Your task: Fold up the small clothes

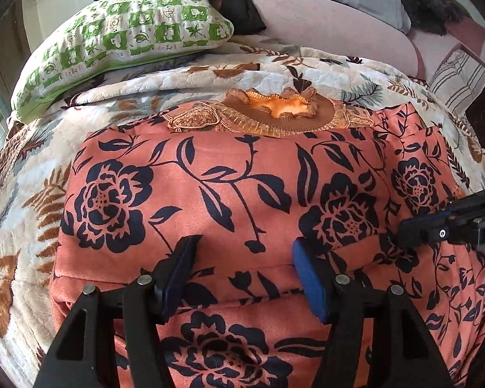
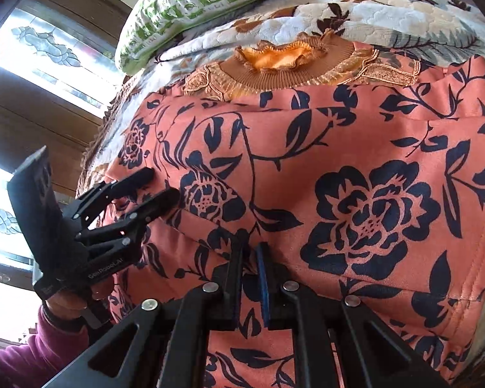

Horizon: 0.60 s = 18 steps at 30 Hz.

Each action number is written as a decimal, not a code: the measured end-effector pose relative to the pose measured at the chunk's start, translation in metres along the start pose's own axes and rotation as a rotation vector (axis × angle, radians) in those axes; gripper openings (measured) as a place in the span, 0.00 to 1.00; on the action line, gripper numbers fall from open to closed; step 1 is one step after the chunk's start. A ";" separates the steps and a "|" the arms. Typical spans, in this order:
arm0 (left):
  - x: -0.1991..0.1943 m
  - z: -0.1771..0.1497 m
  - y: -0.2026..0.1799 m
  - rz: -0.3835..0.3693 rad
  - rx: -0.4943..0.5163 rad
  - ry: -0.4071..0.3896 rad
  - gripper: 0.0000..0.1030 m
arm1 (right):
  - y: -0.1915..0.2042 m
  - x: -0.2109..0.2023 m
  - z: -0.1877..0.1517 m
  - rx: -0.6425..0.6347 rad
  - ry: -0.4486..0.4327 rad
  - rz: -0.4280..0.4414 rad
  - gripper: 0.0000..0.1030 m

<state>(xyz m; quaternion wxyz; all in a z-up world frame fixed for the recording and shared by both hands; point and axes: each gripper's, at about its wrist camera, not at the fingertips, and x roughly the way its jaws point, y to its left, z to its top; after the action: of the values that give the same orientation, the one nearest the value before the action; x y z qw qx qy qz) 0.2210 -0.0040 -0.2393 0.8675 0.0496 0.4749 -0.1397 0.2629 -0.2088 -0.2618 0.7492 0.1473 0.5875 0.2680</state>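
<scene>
A salmon garment [image 1: 236, 174] printed with dark navy flowers lies spread on the bed, its brown ruffled collar [image 1: 274, 106] at the far end. The near part is folded over and forms a ridge across the cloth. My left gripper [image 1: 244, 255] hovers open over that ridge, with nothing pinched between its blue pads. My right gripper [image 2: 250, 247] stands shut except for a thin slit, its tips at a fold of the garment [image 2: 355, 161]; I see no cloth clamped. In the right wrist view the left gripper [image 2: 155, 186] sits at the garment's left edge. The right gripper [image 1: 407, 234] enters the left wrist view from the right.
A leaf-patterned quilt [image 1: 29, 194] covers the bed under the garment. A green and white pillow [image 1: 123, 32] lies at the far left, with black clothing [image 1: 236, 3] behind it. Windows with patterned glass [image 2: 48, 45] stand left. A hand in a purple sleeve [image 2: 32, 352] holds the left gripper.
</scene>
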 end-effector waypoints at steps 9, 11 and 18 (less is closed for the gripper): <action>0.004 0.008 0.015 0.035 -0.115 -0.033 0.81 | -0.044 -0.011 0.022 0.202 -0.262 -0.095 0.12; 0.013 0.006 0.014 0.045 -0.098 -0.009 0.86 | -0.059 -0.005 0.022 0.243 -0.258 -0.067 0.09; 0.019 0.004 0.003 0.090 -0.043 -0.002 0.99 | -0.052 -0.047 0.019 0.226 -0.367 -0.141 0.12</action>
<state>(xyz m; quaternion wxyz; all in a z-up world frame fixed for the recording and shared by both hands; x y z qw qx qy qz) 0.2349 -0.0060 -0.2531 0.8742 0.0522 0.4742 -0.0906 0.2851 -0.2760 -0.2467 0.8391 0.2352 0.4766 0.1162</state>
